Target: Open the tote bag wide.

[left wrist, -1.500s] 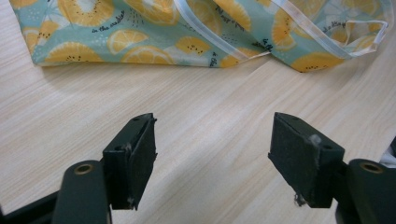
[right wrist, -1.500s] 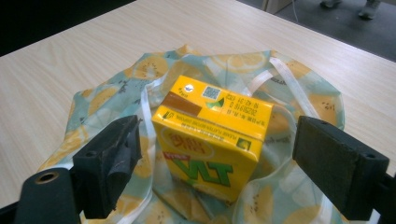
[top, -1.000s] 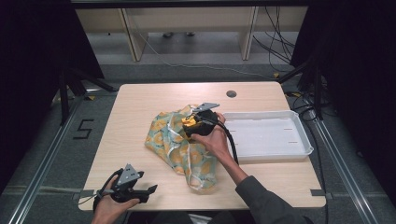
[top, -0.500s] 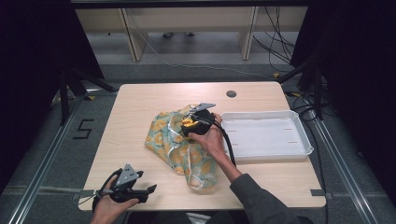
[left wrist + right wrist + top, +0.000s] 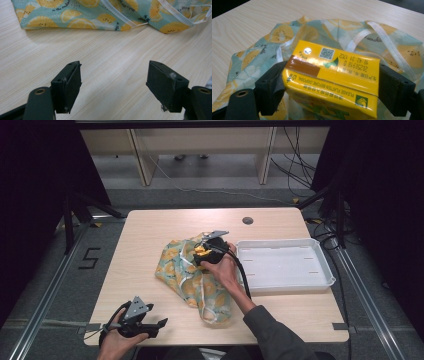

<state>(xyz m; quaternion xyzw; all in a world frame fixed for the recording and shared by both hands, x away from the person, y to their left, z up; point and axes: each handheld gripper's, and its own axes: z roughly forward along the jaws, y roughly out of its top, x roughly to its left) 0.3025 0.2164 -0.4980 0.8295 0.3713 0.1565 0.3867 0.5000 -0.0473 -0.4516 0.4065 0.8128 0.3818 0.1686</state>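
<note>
A yellow drink carton [image 5: 329,82] sits between the two black jaws of my right gripper [image 5: 329,87], which is shut on it just above a crumpled cloth bag [image 5: 269,42] printed with orange slices. From the high view, the right gripper [image 5: 207,251] and carton [image 5: 201,251] hover over the bag [image 5: 192,277] at the table's middle. My left gripper [image 5: 152,325] rests at the near left edge of the table, open with nothing between its jaws. In the left gripper view the open left gripper [image 5: 113,85] faces bare wood, with the bag's edge [image 5: 82,17] beyond.
A white shallow tray [image 5: 320,276] stands right of the bag. A round cable hole [image 5: 247,220] marks the table's far side. Bare wood lies left of the bag and along the far edge.
The right hand has shifted only slightly over the bag, still with the carton in its gripper. The left gripper has not moved.
</note>
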